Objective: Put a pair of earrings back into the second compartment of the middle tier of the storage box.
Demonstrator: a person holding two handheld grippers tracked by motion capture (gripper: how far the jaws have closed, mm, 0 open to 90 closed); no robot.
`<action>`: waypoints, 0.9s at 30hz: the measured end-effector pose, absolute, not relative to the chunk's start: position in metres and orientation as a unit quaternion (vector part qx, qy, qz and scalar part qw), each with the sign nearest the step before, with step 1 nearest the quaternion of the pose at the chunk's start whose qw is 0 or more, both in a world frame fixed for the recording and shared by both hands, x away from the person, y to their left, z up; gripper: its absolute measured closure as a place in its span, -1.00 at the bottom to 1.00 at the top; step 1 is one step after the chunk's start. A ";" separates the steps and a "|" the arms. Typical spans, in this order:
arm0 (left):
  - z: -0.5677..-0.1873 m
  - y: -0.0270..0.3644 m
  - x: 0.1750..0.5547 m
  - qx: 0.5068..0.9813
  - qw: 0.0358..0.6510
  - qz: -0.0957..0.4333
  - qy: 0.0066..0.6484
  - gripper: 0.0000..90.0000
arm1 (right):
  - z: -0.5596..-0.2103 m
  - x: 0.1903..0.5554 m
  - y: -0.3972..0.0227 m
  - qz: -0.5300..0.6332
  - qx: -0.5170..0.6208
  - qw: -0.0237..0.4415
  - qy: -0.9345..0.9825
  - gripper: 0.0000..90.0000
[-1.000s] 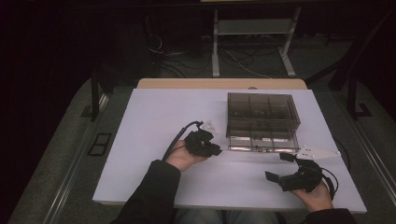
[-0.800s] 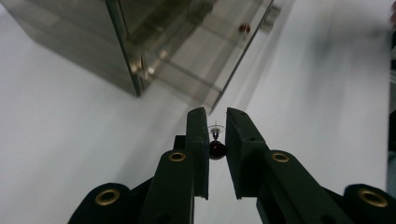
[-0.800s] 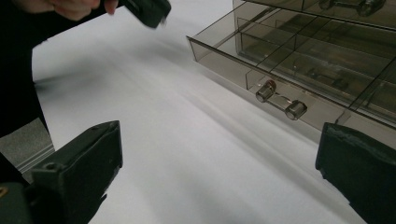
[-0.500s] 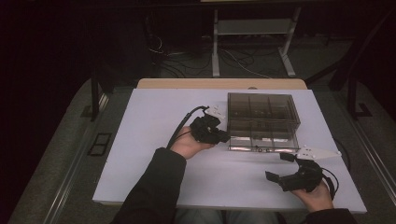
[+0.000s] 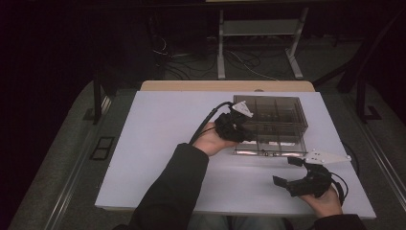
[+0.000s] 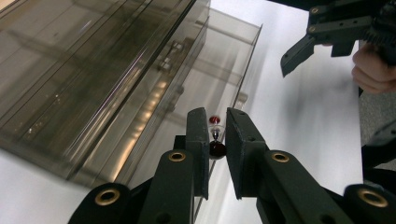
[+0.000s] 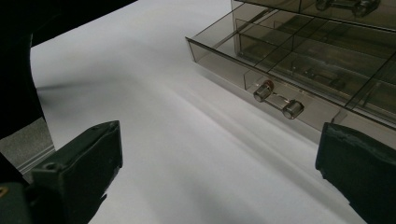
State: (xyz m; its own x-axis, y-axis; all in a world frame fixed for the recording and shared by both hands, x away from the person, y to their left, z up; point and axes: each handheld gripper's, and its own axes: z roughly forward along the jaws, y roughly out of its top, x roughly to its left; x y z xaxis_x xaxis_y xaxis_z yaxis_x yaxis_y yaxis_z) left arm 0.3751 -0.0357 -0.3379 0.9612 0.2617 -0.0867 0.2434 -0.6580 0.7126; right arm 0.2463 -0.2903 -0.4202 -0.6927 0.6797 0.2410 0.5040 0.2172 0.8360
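Note:
A smoky clear drawer box (image 5: 275,117) stands right of centre on the white table (image 5: 158,143), its bottom drawer (image 5: 268,149) pulled out. My left gripper (image 5: 246,133) is at the box's front left corner. In the left gripper view its jaws (image 6: 217,114) stand almost together over the open drawer (image 6: 224,70), shut on a small red pin-like piece (image 6: 216,148). My right gripper (image 5: 287,171) rests open near the table's front right. The right gripper view has its wide jaws (image 7: 219,154) facing the drawer's front and its clear bar handle (image 7: 278,98).
The right gripper (image 6: 317,53) and its hand appear at the top right of the left gripper view. A wide bare stretch of table lies left of the box. Behind the table, a metal stand (image 5: 258,28) and cables (image 5: 191,60) sit on the dark floor.
My left gripper has moved away from the table's middle, forward and right, to the box's front left corner over the open drawer. The right gripper has stayed put.

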 end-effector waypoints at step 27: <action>-0.376 -0.085 0.394 0.903 0.404 0.003 0.145 0.74 | -0.420 0.246 -0.290 0.496 0.377 0.091 0.777 -0.99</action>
State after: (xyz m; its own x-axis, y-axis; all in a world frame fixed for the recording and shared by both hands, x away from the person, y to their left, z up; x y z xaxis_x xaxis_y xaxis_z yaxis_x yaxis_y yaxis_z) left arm 0.3936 -0.0852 -0.3761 0.9581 0.2643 -0.1108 0.2589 -0.6324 0.7301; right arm 0.2463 -0.2897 -0.4201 -0.6997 0.6757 0.2319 0.4953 0.2249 0.8391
